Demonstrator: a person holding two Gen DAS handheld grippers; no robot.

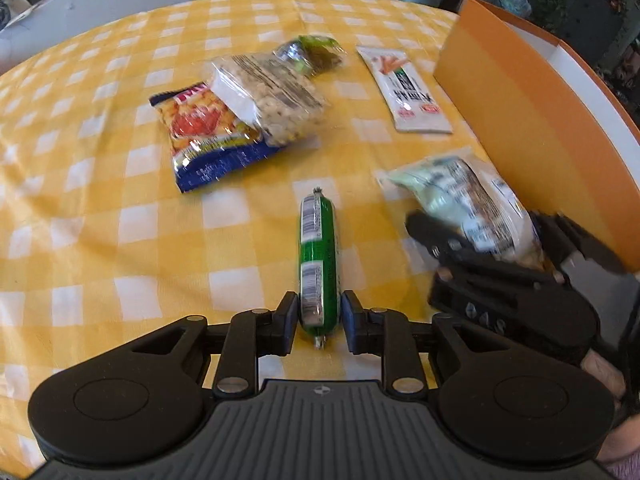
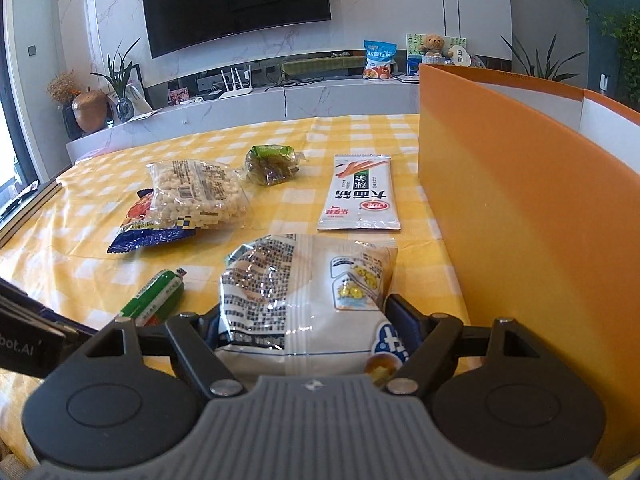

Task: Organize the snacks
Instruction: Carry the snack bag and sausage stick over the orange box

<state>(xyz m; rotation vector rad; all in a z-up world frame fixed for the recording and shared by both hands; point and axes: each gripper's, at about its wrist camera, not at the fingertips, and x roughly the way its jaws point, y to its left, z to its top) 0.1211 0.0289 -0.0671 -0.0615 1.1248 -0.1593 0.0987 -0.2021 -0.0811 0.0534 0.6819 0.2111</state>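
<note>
Six snacks are in sight on the desk (image 1: 80, 152), which wears a yellow-and-white checked cloth. The green sausage stick (image 1: 318, 264) is a slim tube with white barcode labels and crimped metal ends; it lies flat, its long axis running straight away from the left tongs (image 1: 319, 322), near end between the pads. The pads stand a little apart on either side of it, with slivers of gap showing, so nothing is pinched. The right tongs (image 2: 308, 328) are clamped on a puffy white bag (image 2: 308, 292) printed with dense black text and a yellow picture; it juts forward from the jaws, close beside the wall of the orange box (image 2: 520, 200). Farther off lie a clear bag of pale puffs (image 1: 272, 96) resting across a blue-and-orange packet (image 1: 204, 136), a small green-topped pack (image 1: 312, 54), and a flat white sachet (image 1: 408, 88) whose long axis points away toward the far edge.
</note>
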